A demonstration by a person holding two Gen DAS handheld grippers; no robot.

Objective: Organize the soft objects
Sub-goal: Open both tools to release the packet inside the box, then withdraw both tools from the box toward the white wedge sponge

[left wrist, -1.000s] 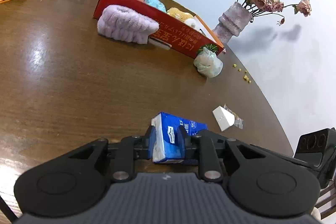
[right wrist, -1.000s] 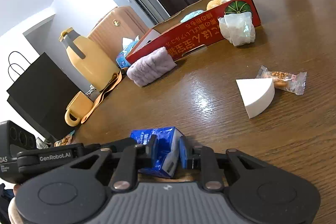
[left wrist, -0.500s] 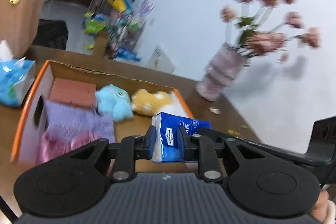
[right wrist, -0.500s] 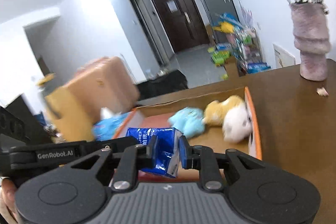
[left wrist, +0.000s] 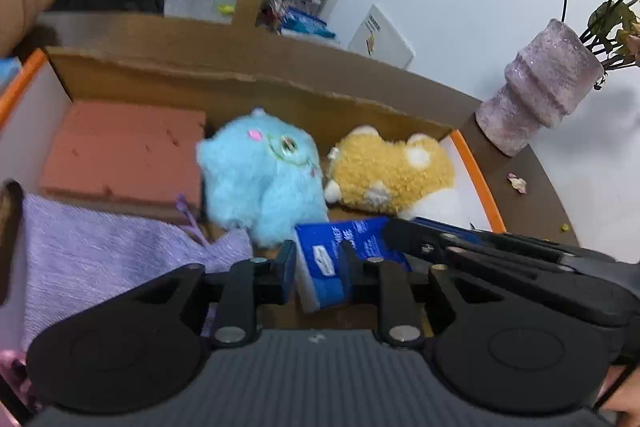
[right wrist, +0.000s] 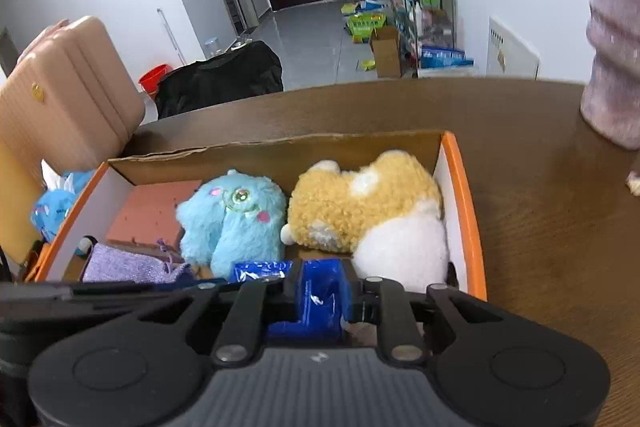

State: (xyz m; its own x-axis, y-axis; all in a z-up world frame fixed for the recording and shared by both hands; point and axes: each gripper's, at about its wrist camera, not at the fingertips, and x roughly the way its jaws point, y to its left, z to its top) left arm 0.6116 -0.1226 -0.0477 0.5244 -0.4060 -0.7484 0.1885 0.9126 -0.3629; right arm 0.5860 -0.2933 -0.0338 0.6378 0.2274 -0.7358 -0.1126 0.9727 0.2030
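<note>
Vase (right wrist: 614,39) blurred and cut off by the right edge

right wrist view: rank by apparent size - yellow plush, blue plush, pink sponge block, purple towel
1. yellow plush, with its white part.
2. blue plush.
3-4. pink sponge block and purple towel: look alike, and both are partly hidden, so no ranking.

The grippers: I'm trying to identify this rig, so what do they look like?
Both the left gripper and right gripper are matte black plastic: ribbed grey-black body, two round discs, silver pivot screws on linkage arms, dark blue finger pads. No cables or sleeves show.
</note>
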